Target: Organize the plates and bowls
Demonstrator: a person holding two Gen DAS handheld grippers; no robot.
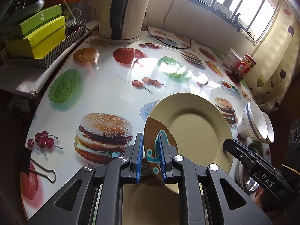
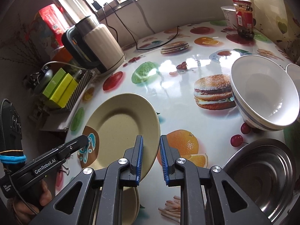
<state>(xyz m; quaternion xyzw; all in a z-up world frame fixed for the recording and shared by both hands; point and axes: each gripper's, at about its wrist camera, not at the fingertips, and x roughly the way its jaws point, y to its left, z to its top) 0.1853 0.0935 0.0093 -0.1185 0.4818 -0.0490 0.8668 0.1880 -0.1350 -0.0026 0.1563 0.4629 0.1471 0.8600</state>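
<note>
Item: beige plate point(image 1: 195, 129), tilted, above the table point(image 1: 105, 93). Left gripper point(image 1: 151, 157) pinches its painted rim. Right gripper point(image 2: 151, 159), nearly closed, holds nothing; plate beside its left finger. Handling advice: level it before lowering onto the plates point(image 2: 131, 206) beneath the grippers.

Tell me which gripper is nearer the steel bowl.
Right. The right gripper hovers just beside the steel bowl; the left gripper is farther away, clamping the beige plate.
</note>
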